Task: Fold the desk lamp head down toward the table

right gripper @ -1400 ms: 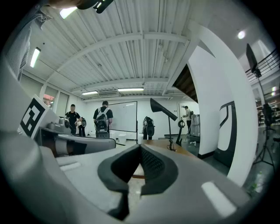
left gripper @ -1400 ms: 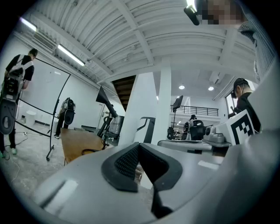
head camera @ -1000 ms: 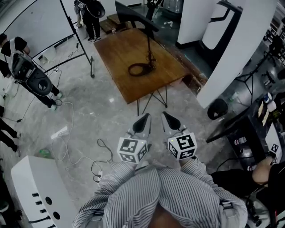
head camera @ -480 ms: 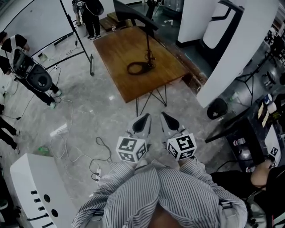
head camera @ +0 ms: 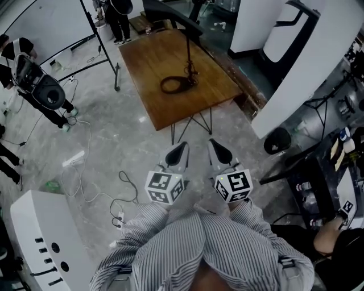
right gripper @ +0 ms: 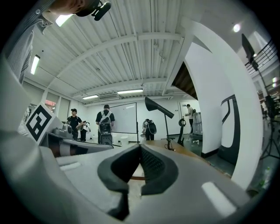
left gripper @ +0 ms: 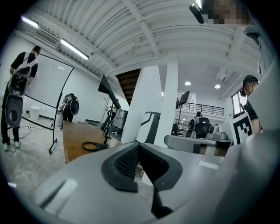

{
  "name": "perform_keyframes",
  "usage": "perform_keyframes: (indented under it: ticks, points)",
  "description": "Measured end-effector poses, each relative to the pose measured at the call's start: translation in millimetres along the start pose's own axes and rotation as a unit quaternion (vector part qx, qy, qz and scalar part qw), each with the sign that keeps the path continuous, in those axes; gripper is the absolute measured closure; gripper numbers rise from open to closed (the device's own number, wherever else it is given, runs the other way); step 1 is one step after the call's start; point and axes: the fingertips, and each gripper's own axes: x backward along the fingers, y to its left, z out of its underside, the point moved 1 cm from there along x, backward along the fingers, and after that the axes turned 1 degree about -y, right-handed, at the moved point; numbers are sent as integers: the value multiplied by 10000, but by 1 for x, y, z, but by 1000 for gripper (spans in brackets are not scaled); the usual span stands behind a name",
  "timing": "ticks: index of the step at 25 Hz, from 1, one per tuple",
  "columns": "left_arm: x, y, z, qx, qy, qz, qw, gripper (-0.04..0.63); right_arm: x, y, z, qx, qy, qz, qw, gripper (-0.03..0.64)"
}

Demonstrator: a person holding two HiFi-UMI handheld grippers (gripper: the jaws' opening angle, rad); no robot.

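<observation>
Both claws sit low in the head view, side by side and just apart, held out from striped sleeves. The left gripper has its jaws pressed together with nothing between them; its own view shows the two dark pads meeting along one seam. The right gripper is in the same state: jaws together and empty.

The desk lamp stands at 12 o'clock from the grippers, well apart from them, on a wooden table. Its ring-shaped base lies near the middle of the tabletop. A thin pole rises upright from the base's 3 o'clock edge, and the long dark lamp head slants from the pole's top toward 10 o'clock, raised well above the wood. Neither gripper touches lamp or table; grey floor lies between them.

At 9 o'clock of the table a person stands carrying a dark bulky device. A black stand leans just beside the table's 10 o'clock corner. Loose cables trail over the floor at 9 o'clock of the grippers, a white cabinet sits at their 8 o'clock, and a white pillar rises at their 2 o'clock
</observation>
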Motion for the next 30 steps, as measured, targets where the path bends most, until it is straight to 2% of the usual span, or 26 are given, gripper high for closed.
perform_keyframes:
  ticks: [4,9,15,21,30]
  points:
    - [-27,15,4,113,88,-7,9999,609,-24,-21,6,-122,7,-55,9999,615]
    - [-69,61,-9,49,73,-65,9999,609,-83,-47,4,-23,-49,1,10000,615]
    - [-132,127,-46,-70,-49,-40,10000,609,-172,-85,-12,178,-48,225,9996,615]
    - [-189,179,-78,-189,-165,139,9996,609,-249,-110,-27,272,-76,207,9994,614]
    - [-259,214,-87,-57,-24,270,9996,609,-319,-146,-33,300,-58,89,9995,601]
